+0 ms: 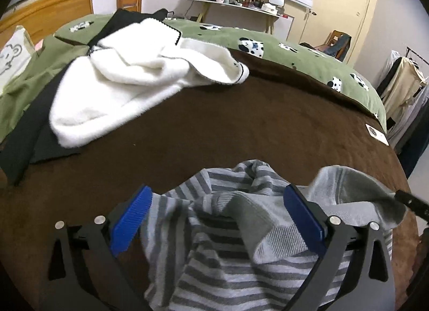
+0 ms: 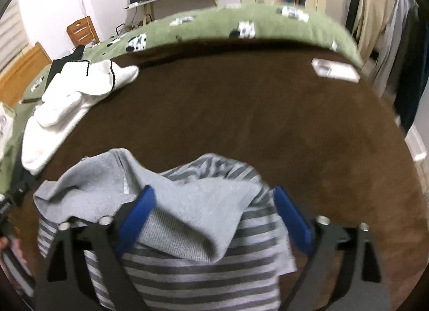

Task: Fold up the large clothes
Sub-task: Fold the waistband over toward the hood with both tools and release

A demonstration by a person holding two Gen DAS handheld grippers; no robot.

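Observation:
A grey striped top (image 1: 236,244) with a plain grey hood lies bunched on the brown blanket (image 1: 214,128) at the near edge of the bed. My left gripper (image 1: 218,219) is open, its blue pads (image 1: 131,219) spread either side of the bunched cloth. In the right wrist view the same striped top (image 2: 187,265) lies under my right gripper (image 2: 214,217), which is also open, with the grey hood (image 2: 193,203) between its pads. Neither gripper is pinching the cloth.
A white fleece garment (image 1: 128,91) and a dark garment (image 1: 34,134) lie at the left of the bed. A green patterned duvet (image 1: 295,56) lies behind. A small card (image 1: 376,134) lies at the right edge. A desk (image 1: 236,7) and a clothes rack (image 2: 380,15) stand beyond.

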